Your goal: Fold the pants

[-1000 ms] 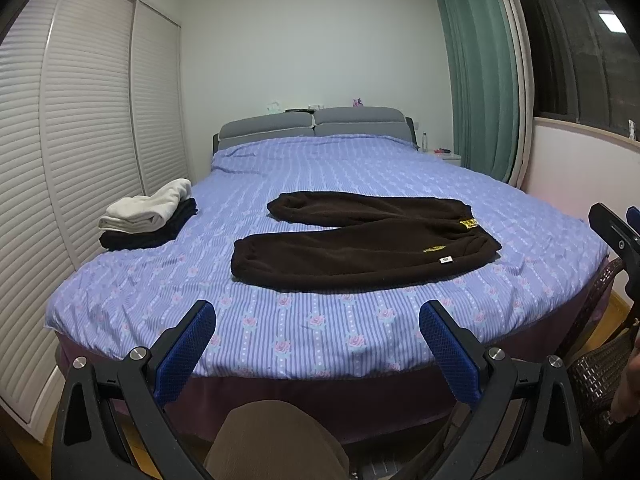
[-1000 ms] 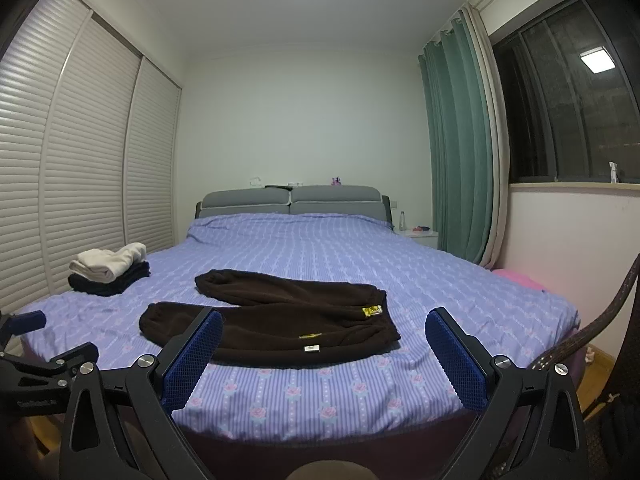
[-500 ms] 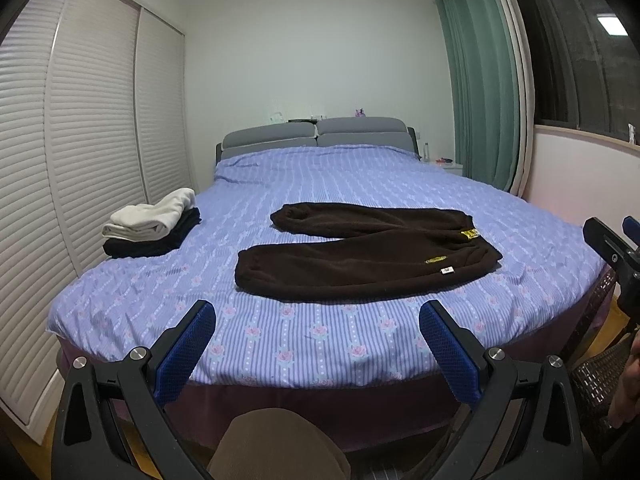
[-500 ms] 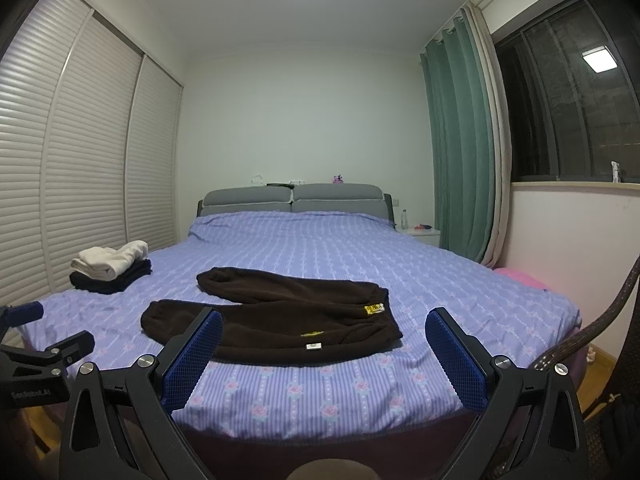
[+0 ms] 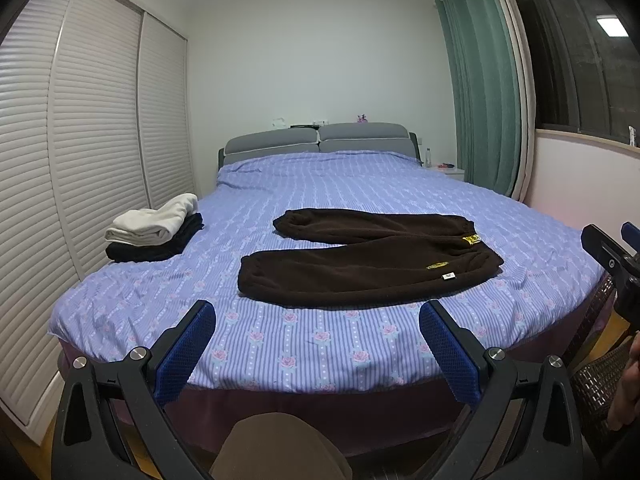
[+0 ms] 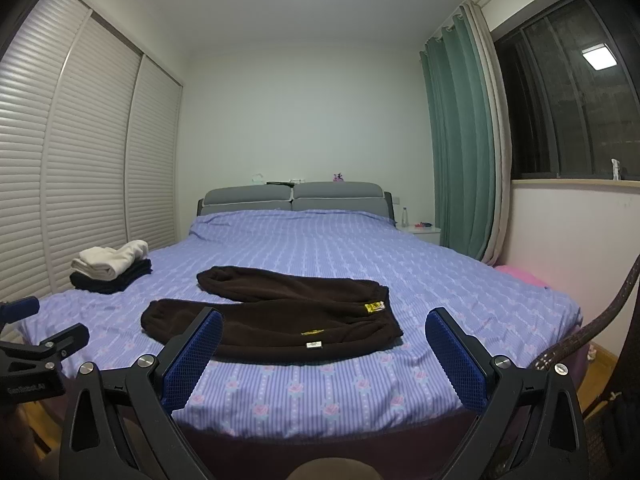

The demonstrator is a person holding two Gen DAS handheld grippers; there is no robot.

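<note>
Dark brown fleece pants (image 5: 368,264) (image 6: 276,320) lie flat on the purple striped bed (image 5: 320,340) (image 6: 320,384), waistband to the right, both legs stretched left and spread apart. My left gripper (image 5: 316,316) hovers open off the bed's foot edge, short of the pants, nothing between its blue pads. My right gripper (image 6: 324,320) is open too, held in front of the bed edge near the waistband side, empty. Each gripper also shows at the edge of the other's view: the right gripper (image 5: 612,256), the left gripper (image 6: 40,344).
A folded stack of white and black clothes (image 5: 156,232) (image 6: 112,268) rests at the bed's left side. Louvred wardrobe doors (image 5: 80,160) line the left wall. Green curtains (image 6: 460,140), a window and a wicker chair (image 5: 600,380) are on the right. A grey headboard (image 6: 292,196) stands at the far end.
Both views have risen and tilted up slightly, so the bed and pants sit a little lower in frame. Both grippers stay open and the pants have not moved.
</note>
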